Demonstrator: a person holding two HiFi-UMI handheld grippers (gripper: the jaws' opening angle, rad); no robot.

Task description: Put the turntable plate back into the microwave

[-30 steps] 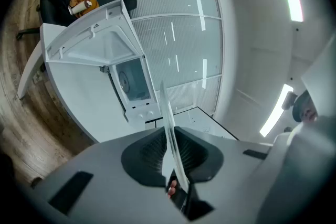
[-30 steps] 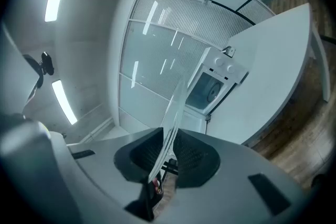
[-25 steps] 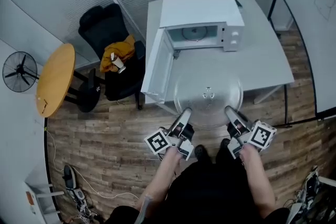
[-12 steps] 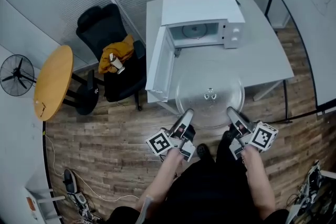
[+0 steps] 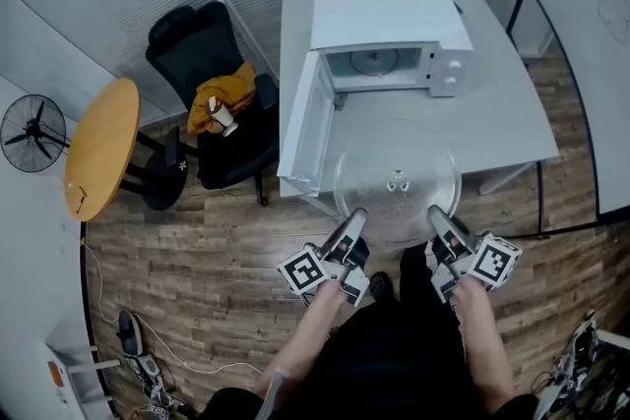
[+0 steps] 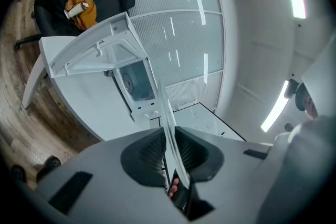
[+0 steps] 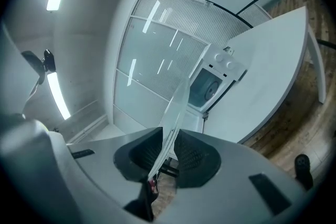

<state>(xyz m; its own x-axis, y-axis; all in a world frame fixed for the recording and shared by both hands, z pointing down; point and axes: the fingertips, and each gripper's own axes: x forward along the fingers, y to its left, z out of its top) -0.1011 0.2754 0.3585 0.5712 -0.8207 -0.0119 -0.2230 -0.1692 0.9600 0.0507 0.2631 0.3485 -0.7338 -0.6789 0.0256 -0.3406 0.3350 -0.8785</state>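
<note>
Little has changed over the last second. The left gripper (image 5: 352, 217) and the right gripper (image 5: 439, 215) grip as they did, each with its jaws drawn narrow onto the near rim of the turntable plate (image 5: 397, 180), and the plate hangs ahead of them much where it was. Only the head view has drifted a touch, so the microwave (image 5: 390, 42) sits slightly further right in it. For the task this reads as a pause in the carry. The plate is lifted and looks secure, but the trip into the oven has not yet begun.

The plate lies straight out in front of both grippers, about level. It is pinched at two spots on the rim nearest the person, with the left gripper on the left of that rim and the right gripper on the right. Beyond the far rim, further ahead of the jaws, stands the microwave. Its door (image 5: 303, 128) is swung wide toward the left gripper's side and its cavity (image 5: 374, 64) faces the plate. Below the plate is the near part of the table (image 5: 512, 118).

The plate is a clear glass disc — the white table shows through it. It has a small three-lobed hub at the centre and a raised rim that catches the light. In the left gripper view the plate (image 6: 167, 118) shows edge-on, a thin pale blade running out from between the ribbed dark jaws. The right gripper view shows the same (image 7: 176, 105), slanting toward the open cavity.
</note>
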